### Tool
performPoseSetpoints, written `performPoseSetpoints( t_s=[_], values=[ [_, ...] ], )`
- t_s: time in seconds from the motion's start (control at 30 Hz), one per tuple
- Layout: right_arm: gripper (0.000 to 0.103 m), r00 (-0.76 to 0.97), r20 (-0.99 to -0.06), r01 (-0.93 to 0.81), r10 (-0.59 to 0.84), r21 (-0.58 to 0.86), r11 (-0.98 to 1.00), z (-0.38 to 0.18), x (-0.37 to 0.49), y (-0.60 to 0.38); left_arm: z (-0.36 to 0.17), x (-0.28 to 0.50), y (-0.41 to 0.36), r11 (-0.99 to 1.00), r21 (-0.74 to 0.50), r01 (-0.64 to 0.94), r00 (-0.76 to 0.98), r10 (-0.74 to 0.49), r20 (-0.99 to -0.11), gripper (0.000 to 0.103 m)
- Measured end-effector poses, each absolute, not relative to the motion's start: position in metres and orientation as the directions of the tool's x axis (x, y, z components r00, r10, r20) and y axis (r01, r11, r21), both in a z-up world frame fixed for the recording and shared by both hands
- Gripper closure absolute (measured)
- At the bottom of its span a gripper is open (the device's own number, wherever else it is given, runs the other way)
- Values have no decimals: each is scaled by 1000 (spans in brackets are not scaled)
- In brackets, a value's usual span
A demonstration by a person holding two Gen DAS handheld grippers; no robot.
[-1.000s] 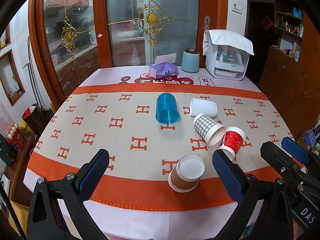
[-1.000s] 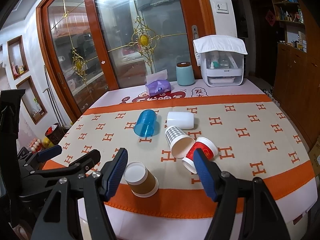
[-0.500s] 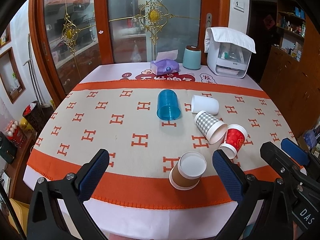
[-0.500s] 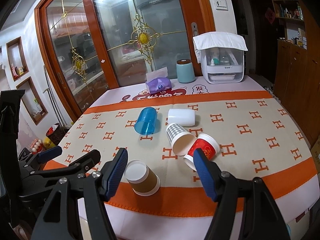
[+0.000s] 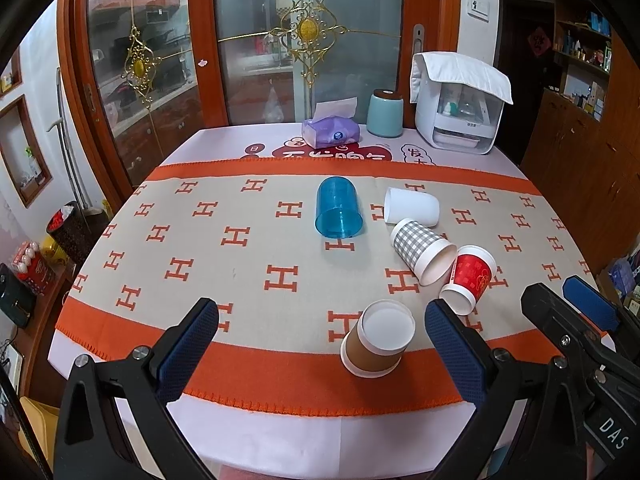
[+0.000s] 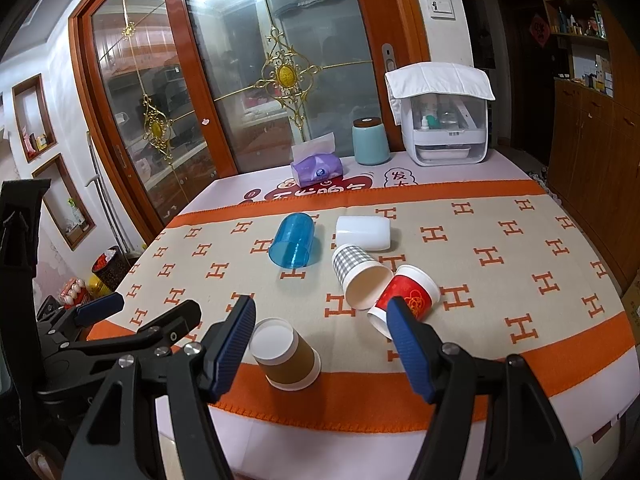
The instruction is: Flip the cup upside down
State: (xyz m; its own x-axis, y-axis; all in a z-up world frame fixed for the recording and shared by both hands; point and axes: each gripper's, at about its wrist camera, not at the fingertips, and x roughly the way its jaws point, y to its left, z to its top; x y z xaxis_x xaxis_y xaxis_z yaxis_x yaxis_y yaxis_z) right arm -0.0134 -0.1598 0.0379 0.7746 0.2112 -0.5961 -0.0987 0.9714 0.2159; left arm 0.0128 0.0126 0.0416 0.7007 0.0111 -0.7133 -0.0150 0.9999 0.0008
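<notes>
A brown paper cup [image 5: 378,340] [image 6: 286,354] stands upside down near the table's front edge. A blue plastic cup [image 5: 338,208] [image 6: 292,241], a white cup [image 5: 412,207] [image 6: 363,233], a checked paper cup [image 5: 422,250] [image 6: 360,276] and a red paper cup [image 5: 470,278] [image 6: 406,298] lie on their sides behind it. My left gripper [image 5: 318,338] is open and empty, hovering before the brown cup. My right gripper [image 6: 322,332] is open and empty, just above the front edge, with the brown cup between its fingers in view.
A tissue pack [image 5: 331,133], a teal canister [image 5: 385,114] and a white covered box [image 5: 460,106] stand at the back of the table [image 5: 280,432]. Glass doors rise behind. A wooden cabinet [image 6: 592,128] is at the right.
Both grippers have drawn back slightly from the table; the cups look a little farther away. No cup has moved.
</notes>
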Motion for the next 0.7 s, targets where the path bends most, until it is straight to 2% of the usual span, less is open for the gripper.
performPoseSetpoints(
  t_s=[0.7],
  values=[
    [35,774,-597,-99,212,216,971,36,-13,-160,38,12,16,1000,3,-16,693,13,-721,1]
  ],
)
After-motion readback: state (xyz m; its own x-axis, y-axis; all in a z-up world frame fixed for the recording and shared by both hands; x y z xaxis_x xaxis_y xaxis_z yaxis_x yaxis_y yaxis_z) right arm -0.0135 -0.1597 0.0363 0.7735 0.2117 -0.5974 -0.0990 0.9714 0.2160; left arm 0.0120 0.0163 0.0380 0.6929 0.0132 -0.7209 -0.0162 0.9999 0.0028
